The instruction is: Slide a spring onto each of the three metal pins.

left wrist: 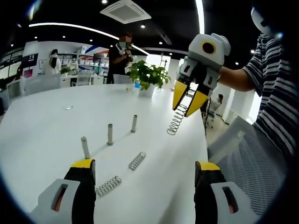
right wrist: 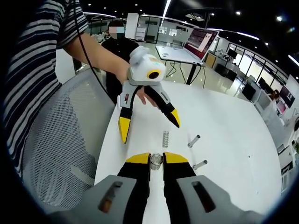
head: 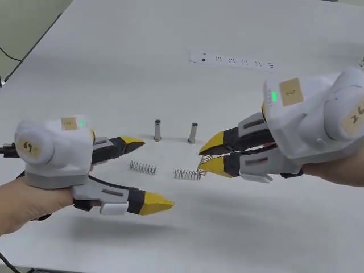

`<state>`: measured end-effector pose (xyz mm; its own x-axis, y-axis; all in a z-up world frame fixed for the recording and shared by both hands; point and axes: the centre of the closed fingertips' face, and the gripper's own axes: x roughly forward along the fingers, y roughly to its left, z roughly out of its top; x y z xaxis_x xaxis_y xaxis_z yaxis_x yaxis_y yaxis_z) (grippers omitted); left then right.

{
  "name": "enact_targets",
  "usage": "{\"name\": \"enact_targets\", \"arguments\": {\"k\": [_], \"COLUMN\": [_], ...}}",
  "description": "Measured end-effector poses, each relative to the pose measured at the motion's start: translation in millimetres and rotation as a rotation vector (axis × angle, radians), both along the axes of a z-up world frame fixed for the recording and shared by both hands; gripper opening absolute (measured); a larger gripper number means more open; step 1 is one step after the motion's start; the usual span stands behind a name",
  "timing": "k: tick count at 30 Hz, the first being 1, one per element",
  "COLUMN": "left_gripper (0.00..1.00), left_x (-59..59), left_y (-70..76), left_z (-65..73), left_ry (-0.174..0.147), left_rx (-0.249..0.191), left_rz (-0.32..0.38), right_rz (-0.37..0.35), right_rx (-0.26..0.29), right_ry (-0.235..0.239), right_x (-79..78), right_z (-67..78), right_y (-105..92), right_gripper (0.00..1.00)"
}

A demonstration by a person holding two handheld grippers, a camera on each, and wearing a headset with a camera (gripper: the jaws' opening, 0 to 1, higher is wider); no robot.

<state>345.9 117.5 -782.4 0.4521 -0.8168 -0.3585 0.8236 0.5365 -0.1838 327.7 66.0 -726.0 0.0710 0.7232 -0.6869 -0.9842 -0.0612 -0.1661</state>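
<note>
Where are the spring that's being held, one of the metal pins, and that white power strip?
held spring (left wrist: 176, 122): left gripper view, middle of its coils.
metal pin (head: 157, 129): head view, halfway up its shaft.
power strip (head: 236, 61): head view, middle of its top face.

Pinching a spring (right wrist: 156, 162) end-on between the yellow tips of the right gripper (right wrist: 156, 157).
Facing the left gripper (right wrist: 149, 127), jaws spread wide over the white table (right wrist: 224, 116); past the tips, a second spring (right wrist: 165, 138), with a near pin (right wrist: 200, 164) and a far pin (right wrist: 194, 140) to its right.
</note>
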Motion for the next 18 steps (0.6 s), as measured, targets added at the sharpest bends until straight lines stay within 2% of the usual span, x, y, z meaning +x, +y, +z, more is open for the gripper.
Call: {"name": "enact_targets", "arguments": {"k": [4,11,18], "left_gripper": [0.98,0.98,0.98], "left_x": [3.4,1.6,1.4], "left_y": [12.9,29.0,36.7], "left_z": [-0.2,-2.1,-0.3], "left_ry": [0.004,0.002,-0.006], "left_rx": [-0.012,-0.001,-0.003], "left_rz": [0.053,0.076,0.107], "right_rz": [-0.011,-0.021,-0.037], "right_rx": [-0.003,-0.015,-0.024], "right_ry": [0.004,0.006,0.016], "right_x": [3.5,5.8,9.4], "right_z": [-2.9,-7.8,-13.0], "right_y": [-2.0,-5.0,-10.5], "right_gripper": [0.07,0.07,0.07]}}
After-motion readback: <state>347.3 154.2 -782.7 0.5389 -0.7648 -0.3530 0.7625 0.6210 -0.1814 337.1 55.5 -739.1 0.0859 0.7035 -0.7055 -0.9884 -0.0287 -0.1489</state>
